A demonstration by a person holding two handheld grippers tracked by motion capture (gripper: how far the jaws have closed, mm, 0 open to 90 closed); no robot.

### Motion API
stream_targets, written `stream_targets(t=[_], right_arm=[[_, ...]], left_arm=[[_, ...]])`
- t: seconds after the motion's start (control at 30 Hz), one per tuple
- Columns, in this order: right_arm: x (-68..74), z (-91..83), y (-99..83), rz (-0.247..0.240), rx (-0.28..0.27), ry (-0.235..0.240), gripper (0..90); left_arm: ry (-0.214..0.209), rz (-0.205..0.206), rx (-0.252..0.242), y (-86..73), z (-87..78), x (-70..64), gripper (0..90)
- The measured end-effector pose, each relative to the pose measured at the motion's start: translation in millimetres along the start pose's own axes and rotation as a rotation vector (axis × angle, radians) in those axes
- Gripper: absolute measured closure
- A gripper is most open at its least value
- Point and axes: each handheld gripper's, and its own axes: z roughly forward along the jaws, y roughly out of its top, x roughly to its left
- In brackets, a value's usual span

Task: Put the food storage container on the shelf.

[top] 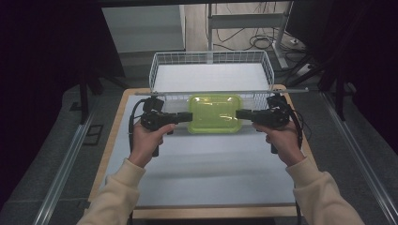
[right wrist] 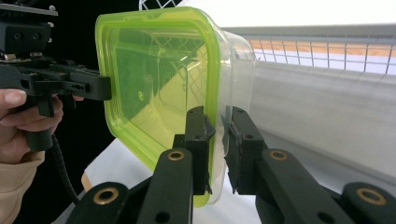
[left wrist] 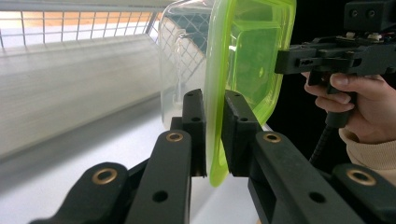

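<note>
Jaws of both grippers are pinched on the green lid rim of a clear lidded container (top: pixel 215 114), which is gripped at opposite ends: the left gripper (top: pixel 187 117) at its left end, the right gripper (top: pixel 239 114) at its right. It is held near the far edge of the worktop (top: pixel 206 164). Just beyond it, a white wire basket (top: pixel 211 58) is seen at that far edge.

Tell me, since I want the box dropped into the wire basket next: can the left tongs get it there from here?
Probably yes. The left tongs and right tongs grip the green-lidded box right beside the wire basket, whose top is open.
</note>
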Motion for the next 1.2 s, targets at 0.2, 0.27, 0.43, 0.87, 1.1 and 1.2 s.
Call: stream_targets(t=[0.2,0.27,0.43,0.87,1.1,1.2], right_arm=[[-4.2,3.7,15.7,0.001,0.007,-0.004,80.0],[-5.3,4.7,20.8,0.001,0.008,-0.008,80.0],[-7.4,8.1,32.6,-0.002,0.001,-0.014,80.1],[-11.5,15.9,53.4,-0.002,-0.006,-0.031,79.9],[-12.1,19.4,65.3,-0.006,-0.010,-0.037,79.9],[-13.7,20.8,70.2,-0.002,-0.012,-0.041,79.9]], left_arm=[[0.001,-0.009,-0.002,14.0,1.8,5.4,81.0],[0.000,-0.012,-0.003,18.8,2.3,7.6,81.0],[0.003,-0.013,-0.007,28.6,3.3,12.0,81.0],[0.030,-0.003,-0.024,49.9,2.6,15.8,81.1],[0.032,-0.006,-0.028,61.0,2.2,20.9,81.1],[0.033,-0.010,-0.029,65.9,3.9,22.8,81.2]])
